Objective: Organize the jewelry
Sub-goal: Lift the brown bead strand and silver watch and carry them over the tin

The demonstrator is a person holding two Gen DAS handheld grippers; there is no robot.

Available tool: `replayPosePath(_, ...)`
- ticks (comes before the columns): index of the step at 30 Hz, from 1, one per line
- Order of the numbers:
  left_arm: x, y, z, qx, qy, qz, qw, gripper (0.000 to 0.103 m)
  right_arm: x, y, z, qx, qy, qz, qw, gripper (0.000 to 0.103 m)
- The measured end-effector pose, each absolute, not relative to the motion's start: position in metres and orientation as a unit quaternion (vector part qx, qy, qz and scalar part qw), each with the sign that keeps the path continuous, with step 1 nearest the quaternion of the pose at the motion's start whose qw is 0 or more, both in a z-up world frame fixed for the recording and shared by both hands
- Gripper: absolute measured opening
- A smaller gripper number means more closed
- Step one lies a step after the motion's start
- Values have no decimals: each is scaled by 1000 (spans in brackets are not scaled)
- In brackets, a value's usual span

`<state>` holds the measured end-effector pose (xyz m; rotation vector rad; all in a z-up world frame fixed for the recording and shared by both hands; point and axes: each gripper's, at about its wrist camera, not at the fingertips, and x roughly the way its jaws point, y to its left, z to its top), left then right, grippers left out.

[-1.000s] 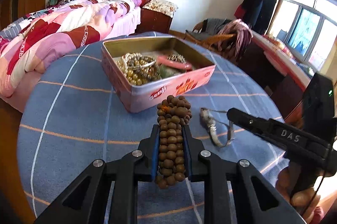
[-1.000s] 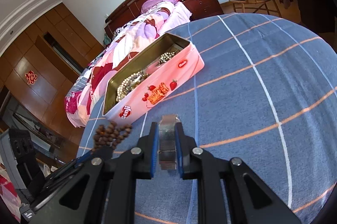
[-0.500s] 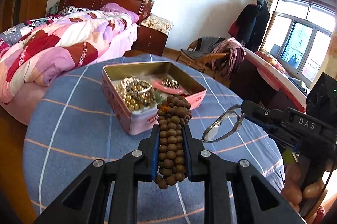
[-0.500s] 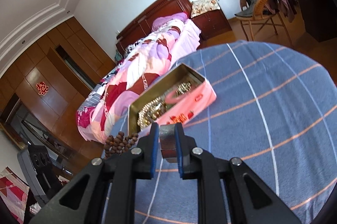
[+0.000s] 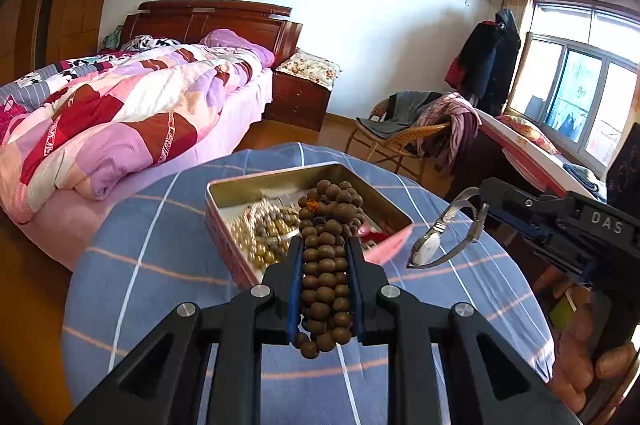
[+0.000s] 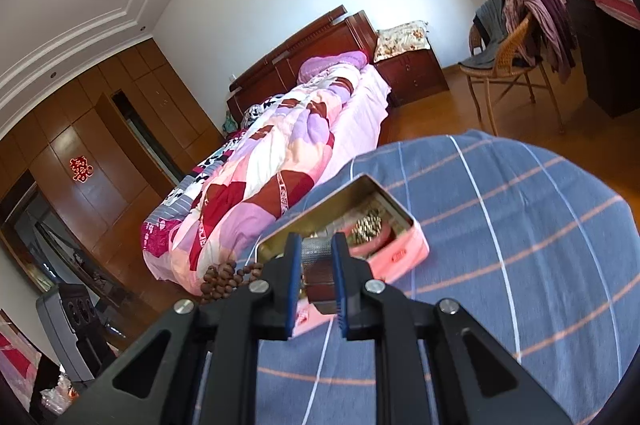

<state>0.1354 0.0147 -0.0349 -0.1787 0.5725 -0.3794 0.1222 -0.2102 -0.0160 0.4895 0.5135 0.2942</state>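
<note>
My left gripper [image 5: 325, 245] is shut on a brown wooden bead bracelet [image 5: 326, 265] and holds it up in the air, in front of the open pink tin [image 5: 236, 261]. The tin holds pearl beads [image 5: 262, 237] and other jewelry. My right gripper [image 6: 317, 245] is shut on the mesh band of a silver watch [image 6: 318, 265]. In the left wrist view the watch [image 5: 430, 249] hangs from the right gripper [image 5: 486, 195], to the right of the tin. In the right wrist view the tin [image 6: 400, 253] lies just beyond the fingers and the bead bracelet [image 6: 222, 279] shows at the left.
The tin stands on a round table with a blue striped cloth [image 5: 152, 265]. A bed with a patchwork quilt [image 5: 120, 113] lies beyond the table on the left. A wicker chair with clothes [image 5: 412, 129] stands behind on the right.
Both grippers have risen off the table with their loads. The watch left the cloth and now hangs in the air. The bead bracelet now sits over the tin in the left wrist view.
</note>
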Motion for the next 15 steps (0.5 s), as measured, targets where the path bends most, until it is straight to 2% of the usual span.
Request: replayPosePath(15, 198, -1, -50, -77, 306, -148, 937, 20, 180, -203, -25, 212, 260, 120, 934, 18)
